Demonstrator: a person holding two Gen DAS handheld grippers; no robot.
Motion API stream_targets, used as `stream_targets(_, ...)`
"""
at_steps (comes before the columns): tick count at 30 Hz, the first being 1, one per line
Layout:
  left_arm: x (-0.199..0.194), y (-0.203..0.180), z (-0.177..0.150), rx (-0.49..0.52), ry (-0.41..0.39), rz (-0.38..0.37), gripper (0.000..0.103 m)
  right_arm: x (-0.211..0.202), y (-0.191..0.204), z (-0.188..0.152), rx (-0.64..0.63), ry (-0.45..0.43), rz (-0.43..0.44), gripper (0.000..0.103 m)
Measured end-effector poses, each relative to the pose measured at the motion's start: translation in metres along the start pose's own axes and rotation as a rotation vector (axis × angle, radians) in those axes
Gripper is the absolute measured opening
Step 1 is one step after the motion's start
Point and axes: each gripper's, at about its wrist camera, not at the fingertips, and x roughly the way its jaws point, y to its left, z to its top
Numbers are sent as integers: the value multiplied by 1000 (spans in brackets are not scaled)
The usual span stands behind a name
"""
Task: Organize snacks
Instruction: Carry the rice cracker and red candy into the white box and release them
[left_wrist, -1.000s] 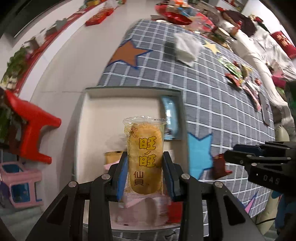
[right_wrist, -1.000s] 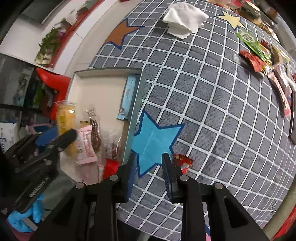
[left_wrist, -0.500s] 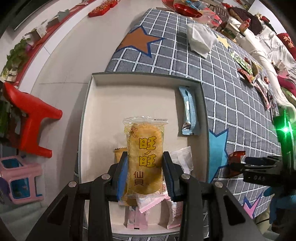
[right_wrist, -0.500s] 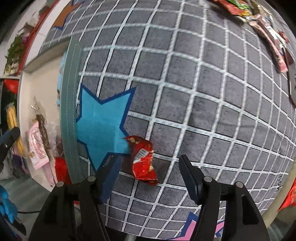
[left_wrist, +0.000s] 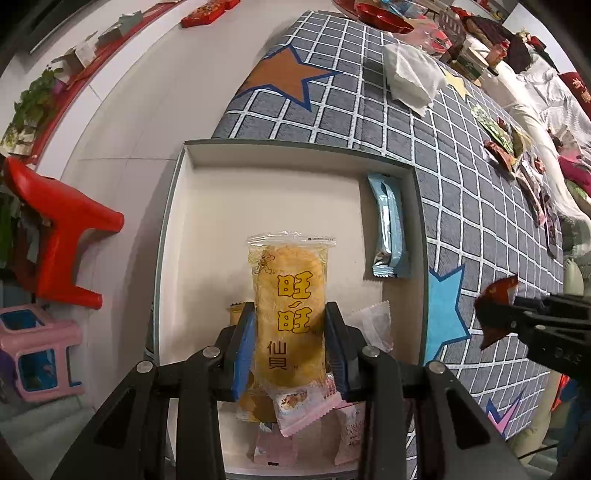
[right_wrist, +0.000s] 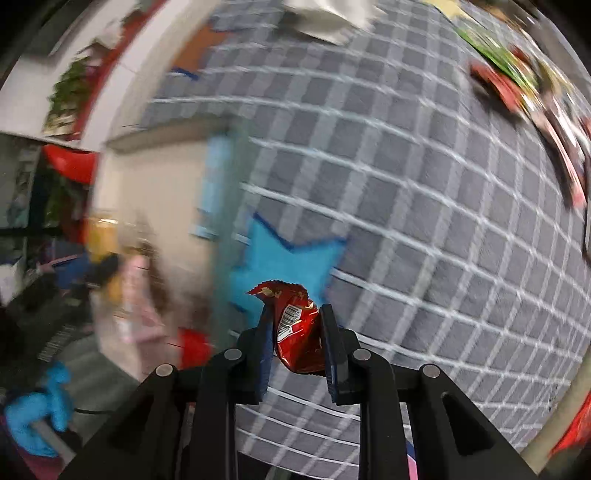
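My left gripper (left_wrist: 290, 332) is shut on a yellow rice cracker packet (left_wrist: 290, 295) with yellow characters, held upright over the white tray (left_wrist: 173, 206). In that tray lie a light blue bar (left_wrist: 389, 229), pink packets (left_wrist: 306, 406) and a clear wrapper (left_wrist: 373, 321). My right gripper (right_wrist: 297, 336) is shut on a small red snack packet (right_wrist: 295, 332), lifted off the grey checked cloth (right_wrist: 424, 221) above its blue star (right_wrist: 280, 258). In the left wrist view the right gripper (left_wrist: 517, 317) holds that red packet (left_wrist: 495, 314) at the right, beyond the tray's rim.
More snack packets (left_wrist: 517, 158) lie along the cloth's far right. A white tissue (left_wrist: 410, 79) sits at the back of the cloth by an orange star (left_wrist: 284, 77). Red (left_wrist: 55, 229) and pink (left_wrist: 37, 354) stools stand on the floor left of the tray. A blue-gloved hand (right_wrist: 37, 413) shows at lower left.
My right gripper dropped over the red packet on the cloth, shut on it and lifted it. My left gripper sank slightly with the cracker packet, bringing more of the tray into view.
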Motion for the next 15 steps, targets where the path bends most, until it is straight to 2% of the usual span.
stream_targets(3,1,3,1,-11,5,3,43,-2,31,14,-57,-7,24,25)
stream_targets(5,2,5,0,-18,12,6,59,1,55,20,-89,1,34,25)
stream_targets(7,1,9,-1,-30,7,16,79,8,69,24,-102,14,39,25)
stream_targets(11,7,22,-5,-67,49,16,86,20,81,30,-102,40,42,25)
stream_targets(12,7,25,-7,-74,46,24,91,22,82,31,-100,49,41,26)
stream_targets(14,5,28,-9,-74,37,50,93,32,80,33,-96,65,33,35)
stream_targets(15,4,31,-10,-77,31,71,94,33,81,32,-93,66,15,57)
